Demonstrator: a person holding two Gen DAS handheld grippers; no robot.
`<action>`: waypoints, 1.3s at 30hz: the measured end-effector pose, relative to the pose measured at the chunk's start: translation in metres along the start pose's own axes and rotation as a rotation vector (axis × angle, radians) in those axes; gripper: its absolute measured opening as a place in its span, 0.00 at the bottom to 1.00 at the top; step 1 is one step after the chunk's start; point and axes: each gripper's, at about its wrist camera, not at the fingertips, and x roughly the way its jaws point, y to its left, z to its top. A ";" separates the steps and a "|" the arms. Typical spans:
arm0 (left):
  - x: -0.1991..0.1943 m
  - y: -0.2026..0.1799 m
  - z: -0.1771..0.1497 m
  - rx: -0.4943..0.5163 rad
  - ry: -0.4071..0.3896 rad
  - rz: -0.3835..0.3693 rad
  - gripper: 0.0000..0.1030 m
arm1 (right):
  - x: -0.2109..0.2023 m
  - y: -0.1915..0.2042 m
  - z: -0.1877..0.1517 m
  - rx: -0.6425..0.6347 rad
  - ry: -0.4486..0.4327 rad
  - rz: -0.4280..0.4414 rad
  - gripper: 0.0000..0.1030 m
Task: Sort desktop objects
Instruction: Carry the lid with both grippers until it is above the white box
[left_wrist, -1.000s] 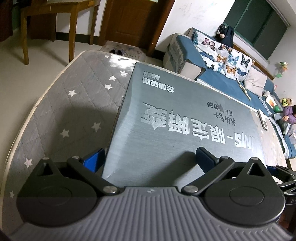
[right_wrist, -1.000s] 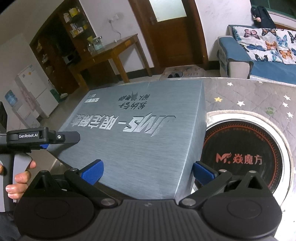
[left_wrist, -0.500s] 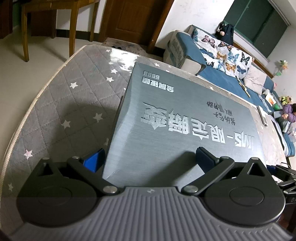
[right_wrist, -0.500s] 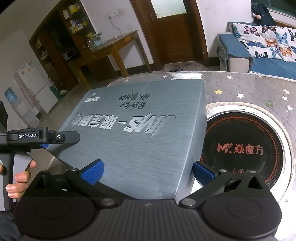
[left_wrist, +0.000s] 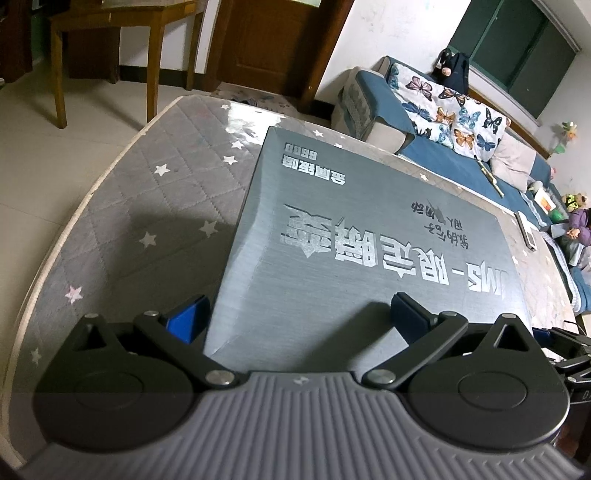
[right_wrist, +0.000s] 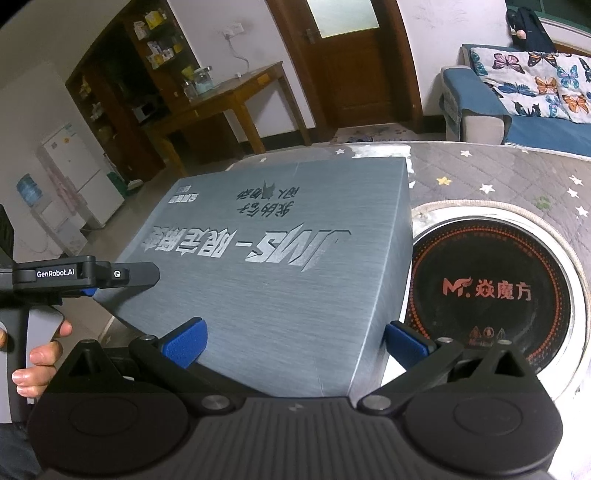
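Note:
A large flat grey box (left_wrist: 354, 236) with silver lettering fills both views; it also shows in the right wrist view (right_wrist: 280, 266). My left gripper (left_wrist: 301, 319) is shut on one near corner of the box, one blue pad under its edge and one on top. My right gripper (right_wrist: 295, 341) is shut on the other near corner, its blue pads clamped on the box's top and side. The box sits over the grey star-patterned table cover (left_wrist: 155, 206). The left gripper body also shows in the right wrist view (right_wrist: 85, 275), held by a hand.
A round black induction hob (right_wrist: 491, 291) is set into the table right of the box. A blue sofa with butterfly cushions (left_wrist: 450, 110) stands behind the table. A wooden table (right_wrist: 225, 107) and a door are further back. A remote (left_wrist: 526, 230) lies at the far table edge.
The box has moved forward over the table with both grippers holding it; more of the table's far edge and the floor beyond show now. Both grips are unchanged.

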 end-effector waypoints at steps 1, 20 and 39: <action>-0.001 0.002 -0.002 0.001 0.000 -0.001 1.00 | -0.002 0.001 -0.002 -0.001 -0.001 0.001 1.00; -0.051 0.024 -0.091 0.002 -0.004 -0.019 1.00 | -0.055 0.032 -0.090 -0.025 -0.034 0.006 1.00; -0.102 -0.008 -0.153 0.031 0.027 -0.019 1.00 | -0.076 0.051 -0.155 -0.077 -0.031 -0.044 1.00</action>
